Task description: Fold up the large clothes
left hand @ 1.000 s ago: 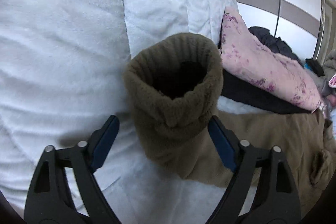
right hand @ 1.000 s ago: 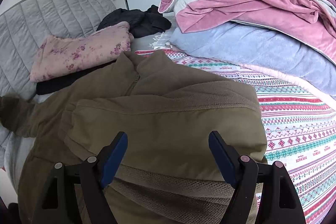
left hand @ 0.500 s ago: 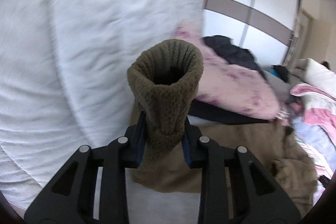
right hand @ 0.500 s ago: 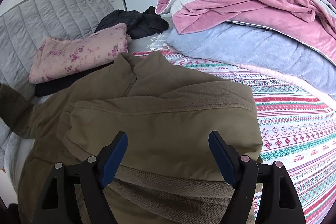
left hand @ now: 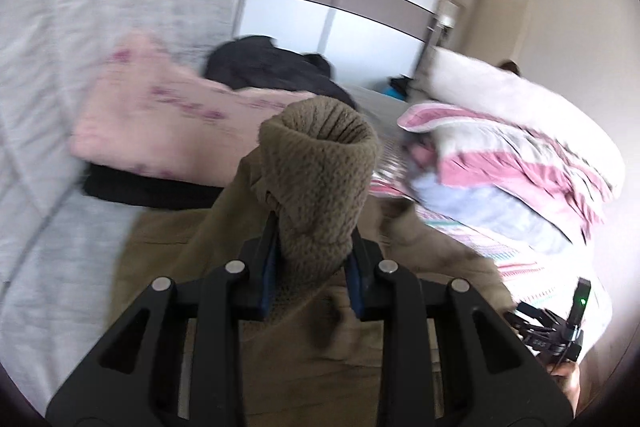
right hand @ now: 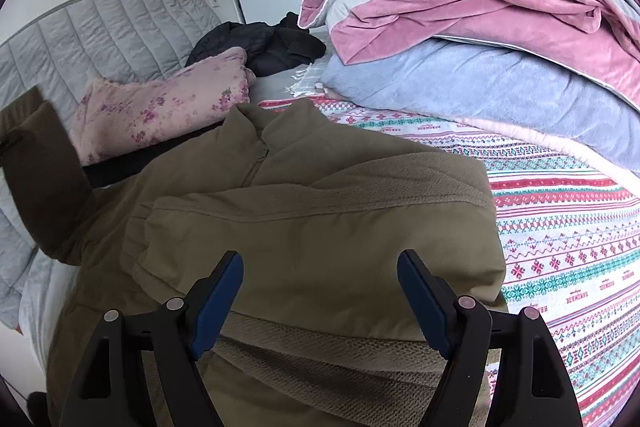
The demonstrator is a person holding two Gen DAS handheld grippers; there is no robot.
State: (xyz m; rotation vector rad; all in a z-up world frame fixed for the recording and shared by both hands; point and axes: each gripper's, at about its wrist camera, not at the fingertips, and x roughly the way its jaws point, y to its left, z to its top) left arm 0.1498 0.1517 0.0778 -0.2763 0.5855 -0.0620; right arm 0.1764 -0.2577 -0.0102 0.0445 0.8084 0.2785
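Observation:
An olive-brown fleece jacket (right hand: 320,227) lies on the bed with one side folded over its body. My left gripper (left hand: 312,267) is shut on the ribbed cuff of its sleeve (left hand: 320,163) and holds it up above the jacket body (left hand: 320,359). The raised sleeve shows at the left edge of the right wrist view (right hand: 40,167). My right gripper (right hand: 320,291) is open and empty, hovering over the lower part of the folded jacket. It also shows at the lower right of the left wrist view (left hand: 556,331).
A folded pink floral garment (right hand: 160,107) lies on a black one (right hand: 116,167) by the grey quilted headboard (right hand: 100,27). A dark heap of clothes (right hand: 260,43) lies behind. Piled pink, grey and blue blankets (right hand: 480,47) fill the right. A patterned sheet (right hand: 580,247) covers the bed.
My left gripper closed on the sleeve cuff, lifted it and swung it right, toward the jacket body. The right gripper stayed open over the jacket, almost still.

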